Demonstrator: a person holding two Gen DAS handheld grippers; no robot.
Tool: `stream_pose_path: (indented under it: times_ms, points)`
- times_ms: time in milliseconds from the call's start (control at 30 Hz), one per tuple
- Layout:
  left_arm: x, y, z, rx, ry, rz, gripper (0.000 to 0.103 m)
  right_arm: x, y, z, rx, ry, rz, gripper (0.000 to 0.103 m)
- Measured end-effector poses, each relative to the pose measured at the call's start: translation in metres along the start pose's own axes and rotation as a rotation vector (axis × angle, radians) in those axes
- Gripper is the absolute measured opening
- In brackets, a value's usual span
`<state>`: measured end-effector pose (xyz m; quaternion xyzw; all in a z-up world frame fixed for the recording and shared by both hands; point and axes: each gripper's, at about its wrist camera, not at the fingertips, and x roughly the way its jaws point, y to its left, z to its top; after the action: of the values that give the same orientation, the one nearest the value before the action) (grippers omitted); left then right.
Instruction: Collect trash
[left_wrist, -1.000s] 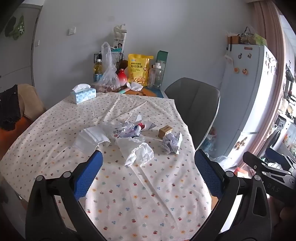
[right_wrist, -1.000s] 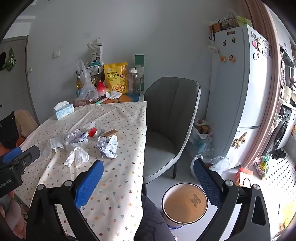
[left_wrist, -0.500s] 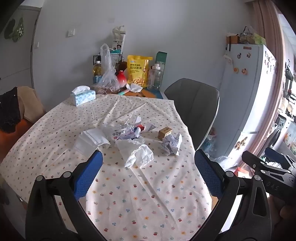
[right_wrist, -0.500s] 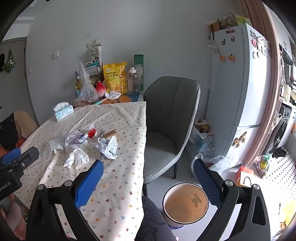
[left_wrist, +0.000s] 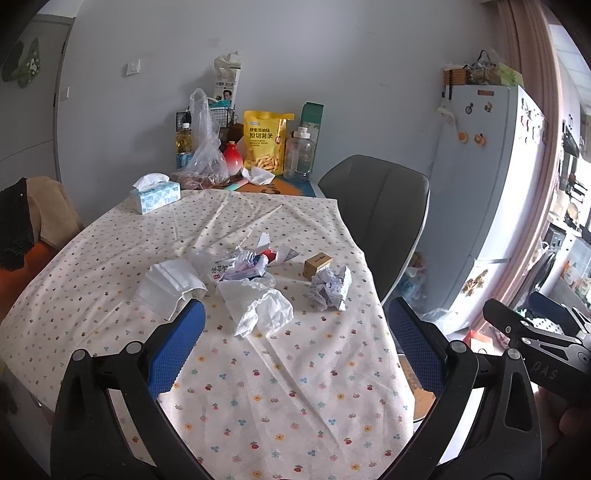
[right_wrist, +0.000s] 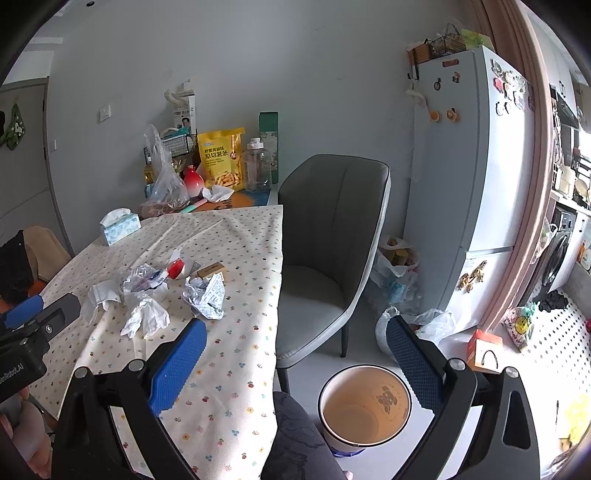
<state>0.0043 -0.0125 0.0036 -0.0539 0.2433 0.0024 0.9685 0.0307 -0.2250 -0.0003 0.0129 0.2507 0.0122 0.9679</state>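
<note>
Trash lies mid-table on a dotted cloth: a crumpled white tissue, a crumpled printed paper ball, a folded white napkin, plastic wrappers and a small brown box. My left gripper hangs open above the near table, short of the tissue, holding nothing. My right gripper is open off the table's right edge, above an empty round bin on the floor. The paper ball and tissue lie left of it.
A grey chair stands at the table's right side. A tissue box, snack bag, bottles and a plastic bag crowd the far table end. A white fridge and floor bags are at right.
The left gripper has drawn back slightly, so the trash sits a little farther up its view. The right gripper has barely moved. Both stay open.
</note>
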Motion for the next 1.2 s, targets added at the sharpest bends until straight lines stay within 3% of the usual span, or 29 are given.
stream_pose_path:
  times_ms: [1200]
  points:
    - [-0.0041,-0.005,0.0021,-0.009,-0.011,0.015,0.098,0.0007,-0.0086,0.0027,0.03,-0.002,0.009,0.095]
